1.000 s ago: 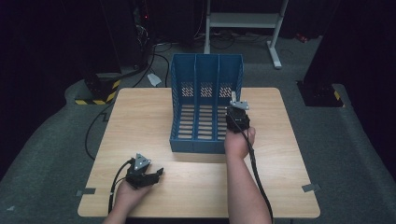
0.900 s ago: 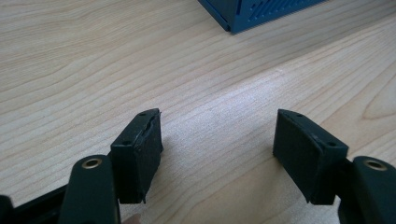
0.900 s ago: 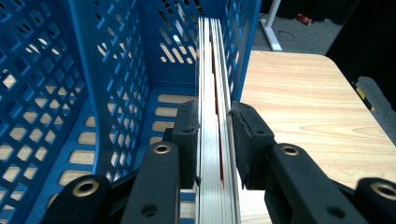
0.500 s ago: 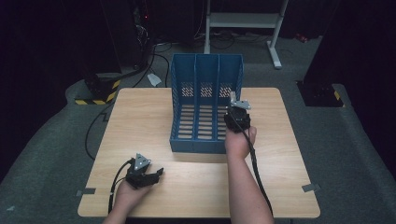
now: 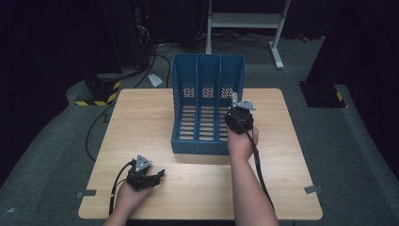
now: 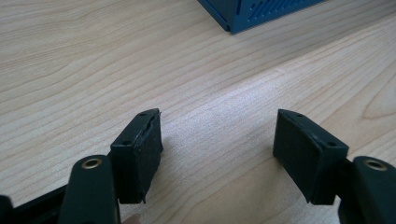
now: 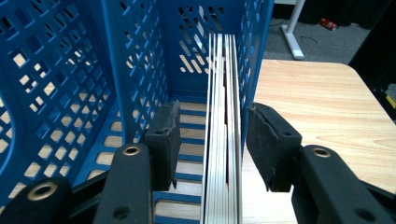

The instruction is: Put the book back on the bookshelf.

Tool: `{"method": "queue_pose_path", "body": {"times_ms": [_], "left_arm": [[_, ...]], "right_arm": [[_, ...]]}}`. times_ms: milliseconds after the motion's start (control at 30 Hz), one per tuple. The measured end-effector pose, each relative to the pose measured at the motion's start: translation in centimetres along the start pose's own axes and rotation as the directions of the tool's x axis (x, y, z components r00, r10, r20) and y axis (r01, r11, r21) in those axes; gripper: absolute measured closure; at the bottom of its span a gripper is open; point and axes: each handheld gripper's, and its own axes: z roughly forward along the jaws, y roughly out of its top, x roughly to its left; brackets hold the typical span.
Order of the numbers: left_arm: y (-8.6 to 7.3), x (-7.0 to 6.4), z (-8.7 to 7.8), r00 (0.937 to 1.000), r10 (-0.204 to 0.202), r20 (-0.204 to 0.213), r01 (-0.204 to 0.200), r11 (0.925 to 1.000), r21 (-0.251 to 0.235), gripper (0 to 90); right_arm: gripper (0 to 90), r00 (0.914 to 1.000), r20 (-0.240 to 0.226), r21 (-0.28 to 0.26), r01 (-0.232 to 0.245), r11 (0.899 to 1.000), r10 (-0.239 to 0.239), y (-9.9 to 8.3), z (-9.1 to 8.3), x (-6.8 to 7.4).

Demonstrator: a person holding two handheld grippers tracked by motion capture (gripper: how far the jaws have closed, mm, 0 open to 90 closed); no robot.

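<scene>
The thin stack of boards (image 7: 223, 135) stands on edge in the blue file rack's (image 5: 207, 80) rightmost compartment. The right gripper (image 7: 212, 140) straddles it, jaws open, not gripping. The left gripper (image 6: 217, 154) rests wide open, empty, on the desk (image 5: 141, 122). The boards look stiff, light and smooth; grip mid-edge.

Blue slotted file rack (image 5: 207, 113) mid-table; thin booklets (image 7: 223, 130) upright (rightmost compartment).

My high view looks down on the light wooden table (image 5: 141, 117); both gripper views sit close, sharing the blue slotted plastic file rack (image 5: 208, 108).
</scene>
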Motion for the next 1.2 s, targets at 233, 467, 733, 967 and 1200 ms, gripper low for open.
{"method": "queue_pose_path", "body": {"times_ms": [233,467,733,967,1200], "left_arm": [[0.0,-0.1,0.0,1.0000,-0.001,0.005,0.001,1.0000,0.000,32.5],[0.0,-0.1,0.1,1.0000,0.000,0.004,0.000,1.0000,-0.002,32.5],[0.0,0.0,0.0,1.0000,0.007,0.002,-0.007,1.0000,0.001,32.4],[0.0,-0.1,0.0,1.0000,0.000,0.004,0.000,1.0000,0.000,32.4],[0.0,-0.1,0.0,1.0000,0.000,0.003,0.000,1.0000,0.001,32.4]], "right_arm": [[50.4,0.9994,-0.035,-0.009,-0.008,1.000,0.007,0.0,-0.9,-0.1],[45.1,0.9983,-0.058,-0.021,-0.014,1.000,0.013,-0.2,-1.7,-0.9],[43.9,0.9965,-0.084,-0.038,-0.011,0.999,0.008,-0.5,-2.4,-2.1],[43.7,0.9933,-0.115,-0.064,0.005,0.998,-0.012,-0.8,-3.5,-3.3],[44.2,0.9889,-0.146,-0.056,0.020,0.998,-0.028,-2.0,-4.1,-5.4]]}}
